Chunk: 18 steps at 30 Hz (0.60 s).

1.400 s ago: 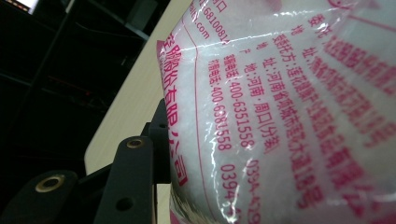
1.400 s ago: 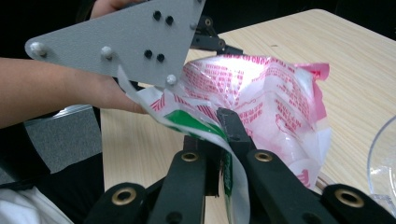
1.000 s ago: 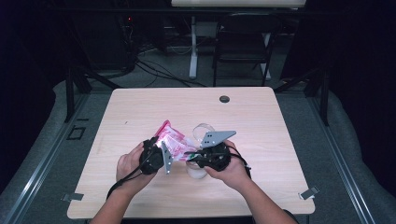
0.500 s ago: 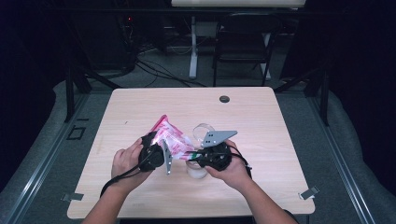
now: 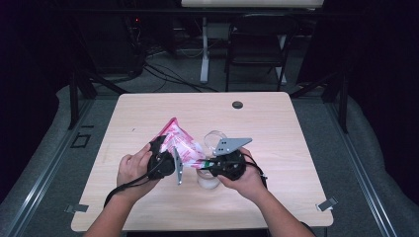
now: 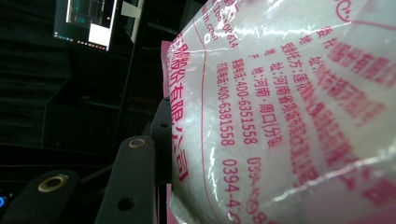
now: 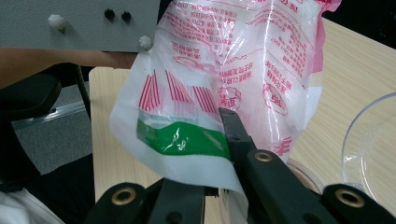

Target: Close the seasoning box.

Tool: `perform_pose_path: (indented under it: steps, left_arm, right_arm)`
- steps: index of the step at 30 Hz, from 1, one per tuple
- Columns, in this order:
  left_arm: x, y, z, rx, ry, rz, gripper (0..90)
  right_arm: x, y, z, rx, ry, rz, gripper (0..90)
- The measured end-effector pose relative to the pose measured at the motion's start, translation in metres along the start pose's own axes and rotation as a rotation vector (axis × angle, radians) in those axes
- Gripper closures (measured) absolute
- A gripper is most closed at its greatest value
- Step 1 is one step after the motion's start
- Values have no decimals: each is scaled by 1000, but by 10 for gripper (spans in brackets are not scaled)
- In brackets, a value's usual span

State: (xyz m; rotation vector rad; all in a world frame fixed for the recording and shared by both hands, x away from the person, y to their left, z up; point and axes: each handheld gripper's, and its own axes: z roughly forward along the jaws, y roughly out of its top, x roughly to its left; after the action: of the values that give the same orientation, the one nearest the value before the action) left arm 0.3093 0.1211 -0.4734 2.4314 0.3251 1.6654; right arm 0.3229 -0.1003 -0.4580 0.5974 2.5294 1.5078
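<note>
A white plastic bag with pink print, full of white grains, hangs tilted above the table's middle. My left gripper is shut on the bag's body; in the left gripper view one black finger presses against the bag. My right gripper is shut on the bag's lower corner. In the right gripper view it pinches the bag at a green band. A clear cup stands under that corner.
A clear bowl sits on the wooden table just behind the right gripper, and its rim shows at the right of the right gripper view. A black grommet lies near the far edge. A chair and cables are beyond the table.
The left hand and the bag's top have edged slightly to the left and up. The right gripper has stayed in place on the corner.
</note>
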Motion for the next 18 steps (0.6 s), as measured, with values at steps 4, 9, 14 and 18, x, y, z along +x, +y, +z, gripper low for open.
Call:
perform_pose_path:
  steps: [4, 9, 14, 18]
  left_arm:
    - [1, 0, 0, -1, -1, 4, 610]
    - [1, 0, -1, 1, 4, 14, 610]
    - [1, 1, -1, -1, 7, 22, 611]
    - [1, 1, -2, -3, 5, 24, 611]
  right_arm:
    - [0, 0, 0, -1, 1, -2, 883]
    - [0, -1, 1, 6, 1, -1, 882]
    - [-1, -1, 0, 5, 0, 2, 882]
    - [-1, -1, 0, 6, -5, -3, 880]
